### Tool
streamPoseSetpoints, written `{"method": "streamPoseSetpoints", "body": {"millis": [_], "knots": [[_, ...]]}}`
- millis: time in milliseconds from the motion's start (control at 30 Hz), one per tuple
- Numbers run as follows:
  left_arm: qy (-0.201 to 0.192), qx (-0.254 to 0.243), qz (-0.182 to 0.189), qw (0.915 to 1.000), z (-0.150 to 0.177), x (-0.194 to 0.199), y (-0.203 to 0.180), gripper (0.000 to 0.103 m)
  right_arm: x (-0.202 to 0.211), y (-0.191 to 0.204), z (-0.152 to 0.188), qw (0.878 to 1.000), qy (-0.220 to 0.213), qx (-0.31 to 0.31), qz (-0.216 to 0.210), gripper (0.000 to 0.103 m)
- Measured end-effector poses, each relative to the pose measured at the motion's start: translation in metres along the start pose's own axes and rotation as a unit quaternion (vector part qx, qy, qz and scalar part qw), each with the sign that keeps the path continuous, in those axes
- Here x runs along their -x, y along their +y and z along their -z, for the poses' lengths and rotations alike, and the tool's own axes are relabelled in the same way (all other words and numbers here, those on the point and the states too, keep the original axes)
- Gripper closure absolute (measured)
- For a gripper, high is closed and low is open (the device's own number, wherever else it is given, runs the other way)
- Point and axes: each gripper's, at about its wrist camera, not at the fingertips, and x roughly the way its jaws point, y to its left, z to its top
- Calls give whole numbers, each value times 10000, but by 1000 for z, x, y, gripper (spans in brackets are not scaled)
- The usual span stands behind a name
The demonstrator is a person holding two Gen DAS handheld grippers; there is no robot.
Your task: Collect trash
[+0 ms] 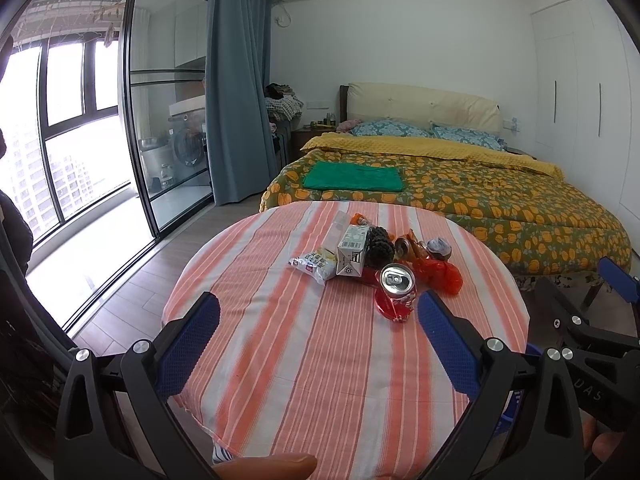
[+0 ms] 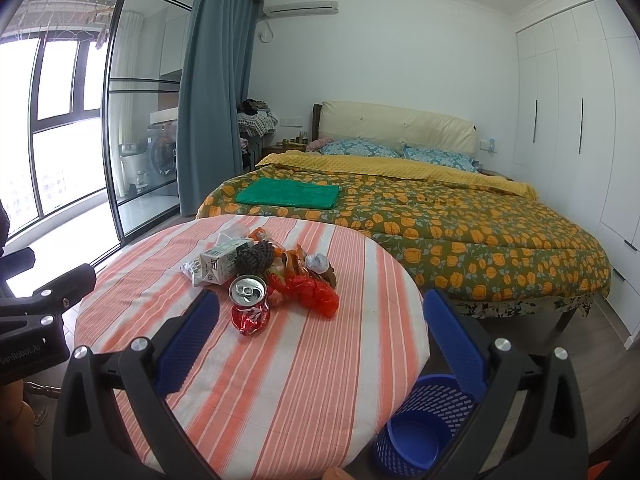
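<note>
Both grippers, left gripper [image 1: 318, 314] and right gripper [image 2: 320, 312], gape wide and empty above my bench [image 2: 280, 380]. Crushed can [image 2: 249, 304] fronts the trash pile; light, springy, so I'd pinch its dented waist.

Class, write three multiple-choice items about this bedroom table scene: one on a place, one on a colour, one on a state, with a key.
1. Where does the blue basket stand?
A. on the bed
B. on the floor beside the table
C. on the table

2. What colour is the crushed can?
A. red
B. green
C. yellow

3. How is the right gripper?
A. shut on the can
B. open, holding nothing
C. shut on the carton

Key: B, it sits low by the table's edge; A, red body under its silver top; B, fingers stand wide apart.
</note>
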Motion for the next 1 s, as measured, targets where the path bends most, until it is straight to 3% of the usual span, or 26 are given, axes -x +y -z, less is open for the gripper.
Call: {"method": "streamPoseSetpoints", "body": {"millis": [1000], "knots": [[58, -12, 53, 10000, 7, 5, -11, 5, 4, -2, -1, 10000, 5, 13, 8, 4]]}}
